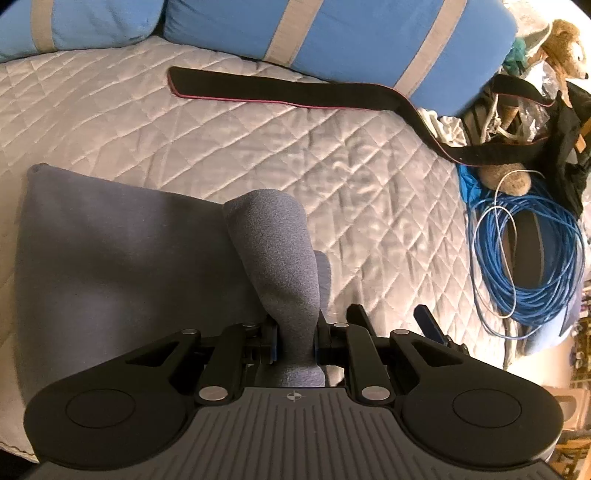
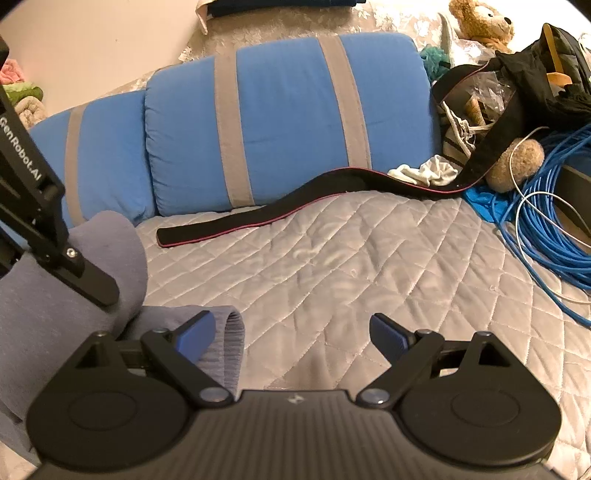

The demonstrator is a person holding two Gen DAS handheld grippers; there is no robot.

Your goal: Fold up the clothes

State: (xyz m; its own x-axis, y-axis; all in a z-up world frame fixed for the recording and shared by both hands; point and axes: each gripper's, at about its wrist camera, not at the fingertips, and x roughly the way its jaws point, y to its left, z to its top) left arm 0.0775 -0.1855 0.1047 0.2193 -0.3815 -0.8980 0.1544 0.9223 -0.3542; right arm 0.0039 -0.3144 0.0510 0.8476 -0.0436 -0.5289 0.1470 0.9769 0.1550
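1. The left gripper (image 1: 295,341) is clenched on a bunched fold of the grey-blue garment (image 1: 122,266); its pads are mostly buried in the cloth, so only slivers of blue show at either side.
2. The rest of that garment lies flat on the quilted bedspread (image 1: 258,147), ahead and to the left of the left gripper; its near edge is cut off behind the gripper body.
3. The right gripper (image 2: 293,334) is released, jaws wide apart with nothing between them, hovering over bare quilt.
4. Only the right wrist view shows the left gripper from outside: a black arm at the far left, lettered "GenRobot.AI", sunk into the grey cloth.
5. Only that view shows a ribbed edge of the garment just beside the right gripper's left finger (image 2: 197,332); whether they touch is unclear.
6. Beyond both tools lies a black strap (image 2: 258,218), then blue cushions (image 2: 288,122).
7. Right of them, a blue cable coil (image 1: 532,258) and a teddy bear (image 2: 484,22) sit among clutter that is hard to sort out.
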